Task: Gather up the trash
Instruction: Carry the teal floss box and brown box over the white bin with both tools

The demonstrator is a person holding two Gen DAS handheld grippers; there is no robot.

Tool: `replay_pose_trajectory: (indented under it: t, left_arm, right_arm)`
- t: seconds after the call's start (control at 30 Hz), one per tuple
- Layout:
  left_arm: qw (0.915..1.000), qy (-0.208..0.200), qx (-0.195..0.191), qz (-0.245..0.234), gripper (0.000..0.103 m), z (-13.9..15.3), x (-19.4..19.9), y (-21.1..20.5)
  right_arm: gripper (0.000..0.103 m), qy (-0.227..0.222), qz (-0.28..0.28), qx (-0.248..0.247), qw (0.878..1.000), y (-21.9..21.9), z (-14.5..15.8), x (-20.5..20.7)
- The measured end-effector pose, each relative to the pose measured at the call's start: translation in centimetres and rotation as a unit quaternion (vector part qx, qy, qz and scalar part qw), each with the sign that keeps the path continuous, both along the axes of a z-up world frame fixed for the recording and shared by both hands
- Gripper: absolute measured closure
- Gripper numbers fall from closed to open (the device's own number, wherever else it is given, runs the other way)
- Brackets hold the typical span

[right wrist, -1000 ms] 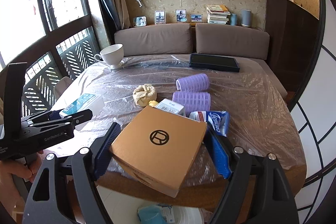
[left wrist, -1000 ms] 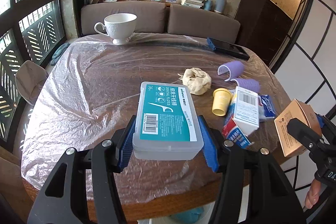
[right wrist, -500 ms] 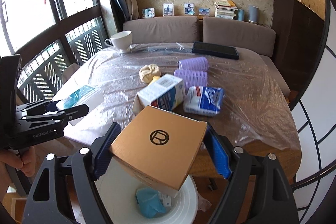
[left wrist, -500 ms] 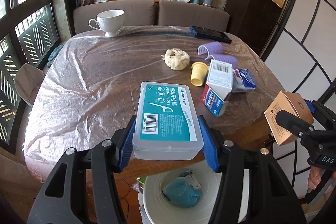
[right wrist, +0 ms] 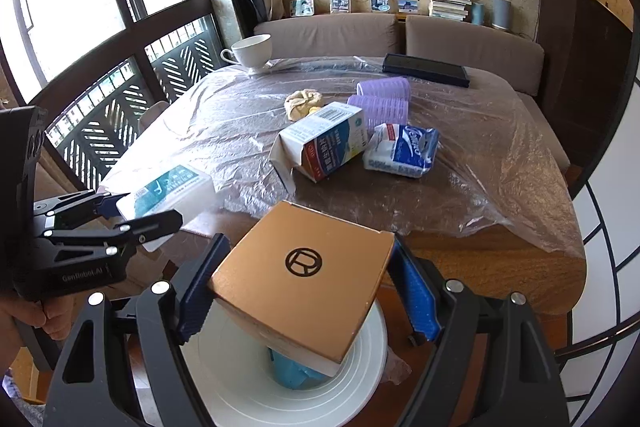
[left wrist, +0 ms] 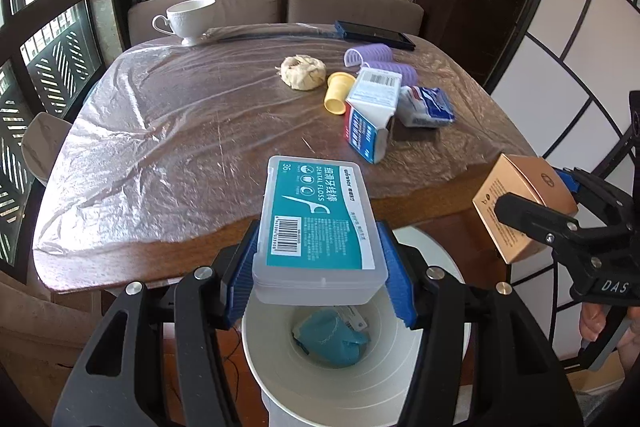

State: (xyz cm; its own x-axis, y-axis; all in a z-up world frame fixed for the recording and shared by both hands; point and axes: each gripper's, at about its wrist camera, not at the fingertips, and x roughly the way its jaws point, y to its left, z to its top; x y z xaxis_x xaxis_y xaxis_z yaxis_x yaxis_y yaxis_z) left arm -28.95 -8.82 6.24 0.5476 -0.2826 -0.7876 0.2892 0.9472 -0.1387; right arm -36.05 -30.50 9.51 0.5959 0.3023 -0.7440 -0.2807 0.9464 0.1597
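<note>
Your two black angular plastic grippers, left gripper (left wrist: 320,267) and right gripper (right wrist: 308,291), carry ribbed blue pads (left wrist: 400,283), silver screw heads (left wrist: 199,272) behind those pads, and white lettering on their bodies.

Dental floss box (left wrist: 318,223) clamped in left tongs (left wrist: 320,267) above white bin (left wrist: 332,383) (blue scrap inside).

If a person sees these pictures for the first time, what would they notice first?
Probably the two held boxes: the left gripper clamps a teal dental floss box, and the right gripper clamps a tan cardboard box. Both hang over a white bin beside the table, with something blue already inside.
</note>
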Motion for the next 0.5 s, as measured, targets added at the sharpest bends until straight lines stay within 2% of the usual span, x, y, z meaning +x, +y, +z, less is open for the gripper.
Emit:
replay_pose_trajectory:
  t: [0.5]
  left_arm:
    - [0.9992,0.025,0.018,-0.025,0.046,-2.0,-3.1,-1.4]
  right_arm:
    - [0.025,0.034,0.025,0.005,0.999,0.0,-2.0,-1.0]
